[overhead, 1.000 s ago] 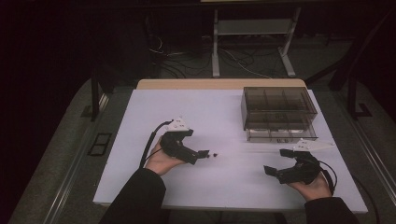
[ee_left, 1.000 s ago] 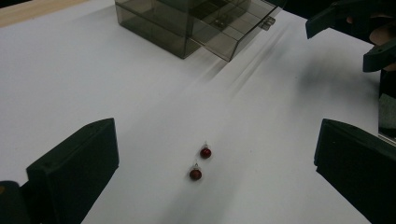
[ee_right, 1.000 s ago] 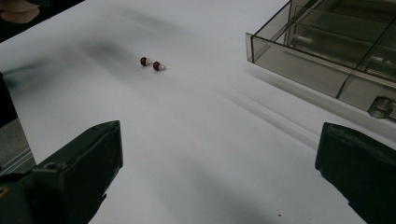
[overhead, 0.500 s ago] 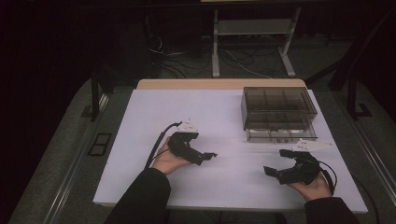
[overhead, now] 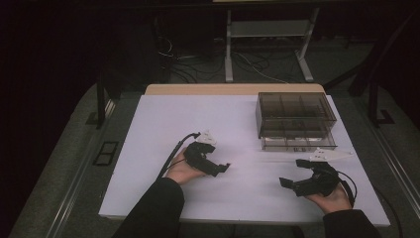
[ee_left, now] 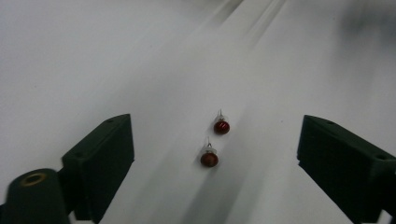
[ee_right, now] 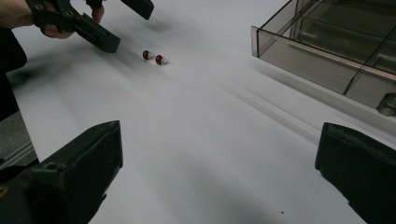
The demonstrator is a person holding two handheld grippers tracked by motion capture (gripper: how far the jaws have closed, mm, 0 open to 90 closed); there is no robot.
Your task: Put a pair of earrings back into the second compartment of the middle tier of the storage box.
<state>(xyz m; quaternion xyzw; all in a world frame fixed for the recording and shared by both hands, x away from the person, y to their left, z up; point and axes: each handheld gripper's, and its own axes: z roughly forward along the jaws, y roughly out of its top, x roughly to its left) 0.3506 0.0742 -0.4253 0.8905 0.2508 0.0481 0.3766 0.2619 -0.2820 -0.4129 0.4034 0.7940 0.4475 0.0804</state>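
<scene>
Two small red ball earrings (ee_left: 221, 126) (ee_left: 209, 159) lie side by side on the white table (overhead: 163, 129). My left gripper (ee_left: 217, 140) is open, one jaw on each side of the pair, neither touching them. In the high view the left gripper (overhead: 224, 167) is low over the table's middle, held by a hand in a dark sleeve. My right gripper (overhead: 287, 184) is open with nothing in it near the front right. From the right gripper (ee_right: 222, 149) I see the earrings (ee_right: 154, 57) far ahead, beside the left gripper (ee_right: 125, 23).
A smoky clear compartment box (overhead: 294, 119) stands at the back right of the table, its front wall (ee_right: 322, 58) close to my right gripper. A metal stand and cables (overhead: 267, 44) lie on the floor beyond the table.
My left gripper has moved right and forward until its jaws straddle the earrings. The right gripper has stayed where it was.
</scene>
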